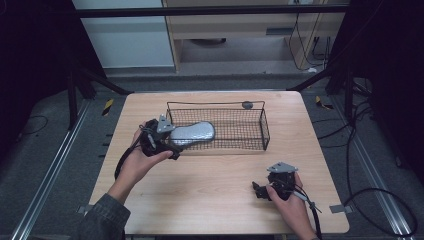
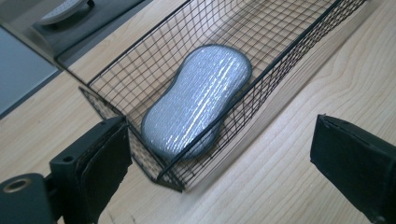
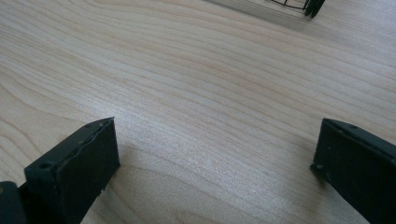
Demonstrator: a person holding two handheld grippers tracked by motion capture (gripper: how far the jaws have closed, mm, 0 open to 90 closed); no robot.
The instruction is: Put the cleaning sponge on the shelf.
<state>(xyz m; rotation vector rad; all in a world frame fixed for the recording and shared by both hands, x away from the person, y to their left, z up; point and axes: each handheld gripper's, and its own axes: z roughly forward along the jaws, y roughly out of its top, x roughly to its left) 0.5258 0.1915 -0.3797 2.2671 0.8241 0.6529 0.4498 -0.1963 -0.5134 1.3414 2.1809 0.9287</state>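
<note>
A silver-grey peanut-shaped sponge (image 1: 192,133) (image 2: 198,100) lies in the left end of a black wire basket (image 1: 262,125) (image 2: 275,60) on the wooden table. My left gripper (image 1: 167,147) (image 2: 219,158) is open just outside the basket's near-left corner, with its jaws spread wide and nothing between them. My right gripper (image 1: 260,191) (image 3: 217,163) rests low over bare wood at the front right, open and empty, far from the basket.
The wooden table (image 1: 210,190) has bare room in front of the basket. A dark round object (image 1: 247,105) sits behind the basket's far rim. Black frame bars and cables surround the table.
</note>
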